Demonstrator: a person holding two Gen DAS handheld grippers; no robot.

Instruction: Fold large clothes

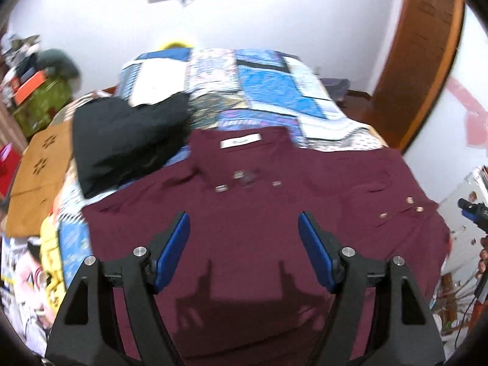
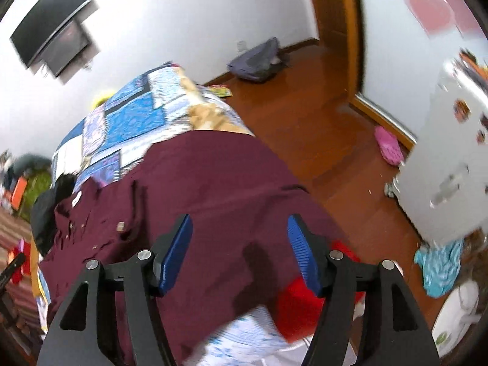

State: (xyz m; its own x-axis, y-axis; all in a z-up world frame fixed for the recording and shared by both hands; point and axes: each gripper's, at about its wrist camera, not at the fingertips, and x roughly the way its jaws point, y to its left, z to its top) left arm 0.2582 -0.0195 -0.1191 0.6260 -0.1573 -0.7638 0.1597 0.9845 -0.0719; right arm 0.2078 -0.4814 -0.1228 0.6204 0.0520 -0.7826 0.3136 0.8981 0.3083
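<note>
A maroon button-up shirt [image 1: 259, 219] lies spread on the bed, collar and white label toward the far end, and its right side hangs over the bed's edge in the right wrist view [image 2: 219, 189]. My left gripper [image 1: 244, 238] is open and empty, above the shirt's middle. My right gripper [image 2: 241, 244] is open and empty, above the shirt's right part near the bed edge. The right gripper's tip also shows at the right edge of the left wrist view [image 1: 472, 209].
The bed has a blue patchwork quilt [image 1: 259, 91]. A folded black garment [image 1: 128, 140] and a white one [image 1: 158, 82] lie at its far left. A red box [image 2: 302, 308] stands by the bed. A white cabinet [image 2: 451, 167], a pink slipper [image 2: 387, 146] and a grey bag [image 2: 259, 61] are on the wooden floor.
</note>
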